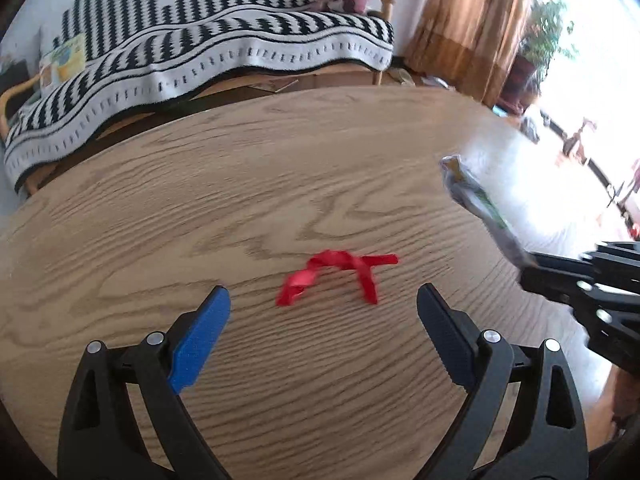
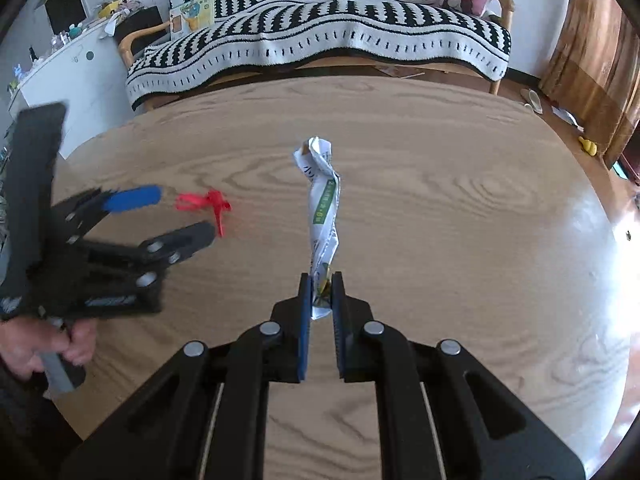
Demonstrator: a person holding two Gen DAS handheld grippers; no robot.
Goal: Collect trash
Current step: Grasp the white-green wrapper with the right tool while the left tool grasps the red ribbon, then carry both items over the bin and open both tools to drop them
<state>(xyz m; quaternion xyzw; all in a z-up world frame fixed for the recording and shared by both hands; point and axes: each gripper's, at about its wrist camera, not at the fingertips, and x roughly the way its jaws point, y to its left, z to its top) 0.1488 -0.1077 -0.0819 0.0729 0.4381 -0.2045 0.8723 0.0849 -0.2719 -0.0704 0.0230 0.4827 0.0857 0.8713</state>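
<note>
A red ribbon scrap [image 1: 336, 276] lies on the round wooden table [image 1: 200, 200], just ahead of my left gripper [image 1: 323, 300], which is open with the ribbon between and slightly beyond its blue fingertips. In the right wrist view the ribbon [image 2: 206, 202] lies at the left, with the left gripper [image 2: 182, 212] open beside it. My right gripper [image 2: 320, 280] is shut on a twisted white and green paper wrapper [image 2: 322, 200] and holds it above the table. The wrapper also shows in the left wrist view [image 1: 476, 204], held by the right gripper [image 1: 528, 268].
A sofa with a black and white striped blanket [image 2: 320, 40] stands behind the table. A white cabinet with clutter [image 2: 68, 60] is at the far left. Brown curtains [image 1: 468, 20] and a potted plant [image 1: 548, 32] stand at the right.
</note>
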